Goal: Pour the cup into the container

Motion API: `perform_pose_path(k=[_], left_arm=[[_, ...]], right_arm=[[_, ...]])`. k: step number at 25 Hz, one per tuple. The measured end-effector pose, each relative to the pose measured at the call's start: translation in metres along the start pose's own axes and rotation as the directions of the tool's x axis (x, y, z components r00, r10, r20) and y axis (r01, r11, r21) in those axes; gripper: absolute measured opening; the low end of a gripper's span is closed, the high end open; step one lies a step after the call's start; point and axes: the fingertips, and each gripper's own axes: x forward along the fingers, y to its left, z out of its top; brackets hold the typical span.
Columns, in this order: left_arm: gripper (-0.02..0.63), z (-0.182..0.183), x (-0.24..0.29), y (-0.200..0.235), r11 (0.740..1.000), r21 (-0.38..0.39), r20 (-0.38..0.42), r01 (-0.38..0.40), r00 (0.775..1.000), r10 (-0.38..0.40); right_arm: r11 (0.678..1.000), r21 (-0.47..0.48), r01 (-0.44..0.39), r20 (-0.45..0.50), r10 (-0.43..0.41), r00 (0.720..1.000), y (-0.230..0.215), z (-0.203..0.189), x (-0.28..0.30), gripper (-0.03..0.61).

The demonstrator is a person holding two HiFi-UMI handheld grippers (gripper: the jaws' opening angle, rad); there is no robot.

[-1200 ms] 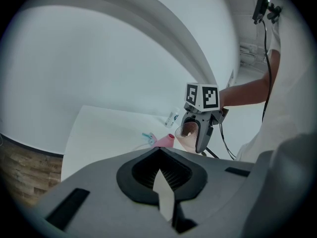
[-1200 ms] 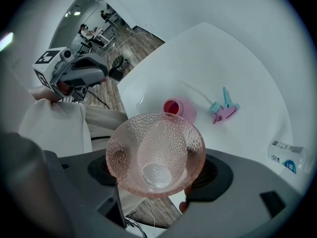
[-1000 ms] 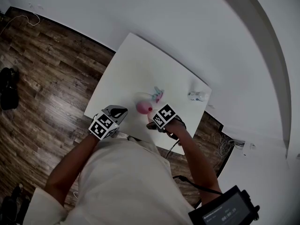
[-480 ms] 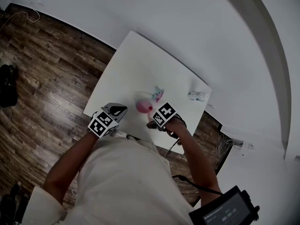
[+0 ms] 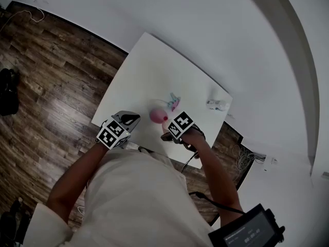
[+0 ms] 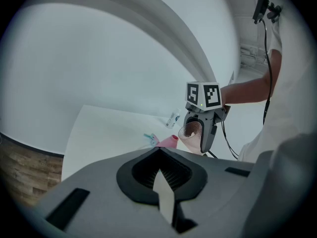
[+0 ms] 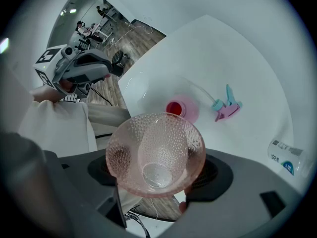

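My right gripper (image 7: 152, 196) is shut on a clear pink dimpled cup (image 7: 156, 152), which is tipped over on its side; I see nothing inside it. Just beyond and below it, a small pink container (image 7: 179, 108) with a red opening stands on the white table (image 7: 237, 53). The left gripper view shows the cup (image 6: 192, 129) hanging above that container (image 6: 169, 142). In the head view the right gripper (image 5: 168, 129) is at the near side of the container (image 5: 156, 117). My left gripper (image 6: 161, 180) is shut with nothing in it, off to the left (image 5: 128, 121) near the table's front edge.
A teal and pink spray head (image 7: 227, 106) with a thin tube lies right of the container. At the far right of the table lies a small labelled bottle (image 7: 284, 157). A faint clear object (image 7: 136, 86) sits left of the container. Wooden floor (image 5: 46, 81) surrounds the table.
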Motion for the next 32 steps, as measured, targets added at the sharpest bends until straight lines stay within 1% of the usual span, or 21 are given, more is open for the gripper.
perform_pose_path(k=[15, 32], left_arm=[[0.009, -0.004, -0.001, -0.002, 1.000, -0.006, -0.002, -0.008, 1.000, 0.008], [0.009, -0.008, -0.006, -0.003, 1.000, -0.018, -0.001, -0.020, 1.000, 0.020]], right_arm=[[1.000, 0.005, -0.023, -0.024, 0.023, 0.999, -0.002, -0.001, -0.011, 0.387], [1.000, -0.008, -0.030, -0.050, 0.029, 0.998, -0.002, -0.001, -0.018, 0.387]])
